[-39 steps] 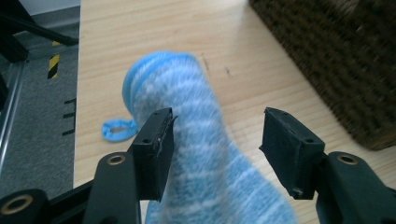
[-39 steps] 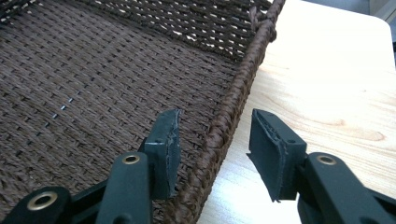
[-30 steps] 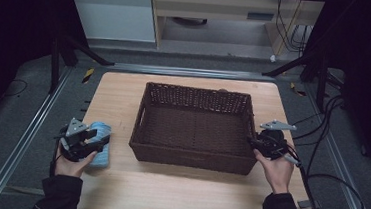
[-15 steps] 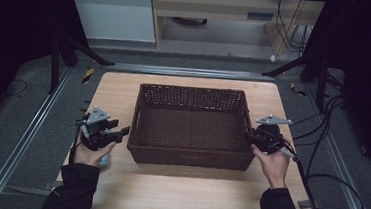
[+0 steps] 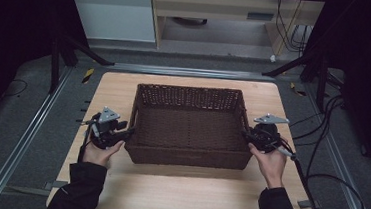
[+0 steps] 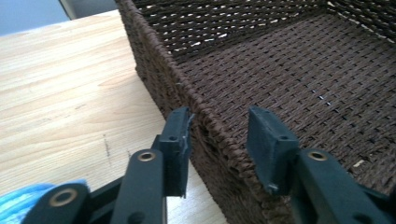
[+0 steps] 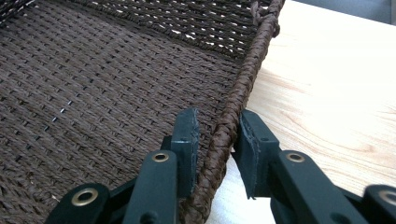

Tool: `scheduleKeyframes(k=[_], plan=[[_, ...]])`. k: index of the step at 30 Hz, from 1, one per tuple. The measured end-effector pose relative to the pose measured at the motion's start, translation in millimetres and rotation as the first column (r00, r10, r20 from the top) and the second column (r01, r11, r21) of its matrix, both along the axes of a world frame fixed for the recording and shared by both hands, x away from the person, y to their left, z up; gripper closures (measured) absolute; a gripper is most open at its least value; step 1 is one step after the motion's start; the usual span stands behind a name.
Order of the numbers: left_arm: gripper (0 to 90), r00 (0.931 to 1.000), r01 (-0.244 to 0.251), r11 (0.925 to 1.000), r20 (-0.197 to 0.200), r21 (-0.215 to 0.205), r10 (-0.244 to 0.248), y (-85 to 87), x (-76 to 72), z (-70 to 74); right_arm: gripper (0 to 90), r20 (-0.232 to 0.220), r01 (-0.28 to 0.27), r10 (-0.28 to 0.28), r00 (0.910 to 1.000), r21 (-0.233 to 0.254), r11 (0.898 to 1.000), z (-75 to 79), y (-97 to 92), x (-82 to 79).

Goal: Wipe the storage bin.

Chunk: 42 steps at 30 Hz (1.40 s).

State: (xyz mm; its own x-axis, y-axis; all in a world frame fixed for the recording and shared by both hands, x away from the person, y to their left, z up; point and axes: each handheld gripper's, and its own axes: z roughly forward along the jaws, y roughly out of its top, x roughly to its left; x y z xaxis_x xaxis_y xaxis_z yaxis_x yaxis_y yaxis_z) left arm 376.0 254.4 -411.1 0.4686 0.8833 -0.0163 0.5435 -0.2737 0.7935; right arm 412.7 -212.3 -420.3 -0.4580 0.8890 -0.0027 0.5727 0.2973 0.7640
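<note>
My left gripper [image 6: 218, 140] has crossed to the dark brown woven wicker basket [image 5: 190, 126] mid-worktop, jaws closing astride its left rim, not yet pinching; my right gripper [image 7: 215, 140] clamps the right rim; lifting looks near.

The table [image 5: 182, 189] is light wood with round corners. A small blue thing [image 6: 28, 198] lies on it near its left side. Grey floor [image 5: 26, 122] runs around the table. Black cables [image 5: 328, 181] curl on the right. A white cabinet [image 5: 113, 11] stands at the back.
</note>
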Motion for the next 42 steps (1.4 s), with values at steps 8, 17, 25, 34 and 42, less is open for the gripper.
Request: scheduleKeyframes(k=[8,17,25,34,42], plan=[[64.6,1.0,-0.009,0.9999,-0.003,-0.007,0.009,-2.6,-4.6,-2.4,61.1,0.037,0.011,-0.01,0.9993,-0.015,1.0,3.0,0.6,-1.3],[64.6,0.9998,0.017,0.9998,0.007,-0.003,-0.017,-8.1,-24.0,0.5,62.7,0.047,0.017,-0.016,0.9988,-0.006,1.0,19.4,-4.9,-17.5],[56.3,0.9995,-0.015,0.9997,0.027,-0.018,0.015,-1.4,-15.6,7.2,77.1,0.02,0.03,-0.029,0.9994,-0.042,0.999,14.2,-3.7,-18.3],[54.6,0.9999,-0.014,0.9999,-0.002,-0.007,0.014,-3.1,12.6,-0.3,79.3,0.036,0.075,-0.074,0.9966,-0.028,0.997,10.9,-3.2,-3.3],[56.5,0.9996,-0.023,0.9992,-0.015,-0.033,0.023,-5.5,11.2,-4.4,67.0,0.04,0.063,-0.062,0.9972,-0.013,0.998,14.5,-4.7,-5.3]])
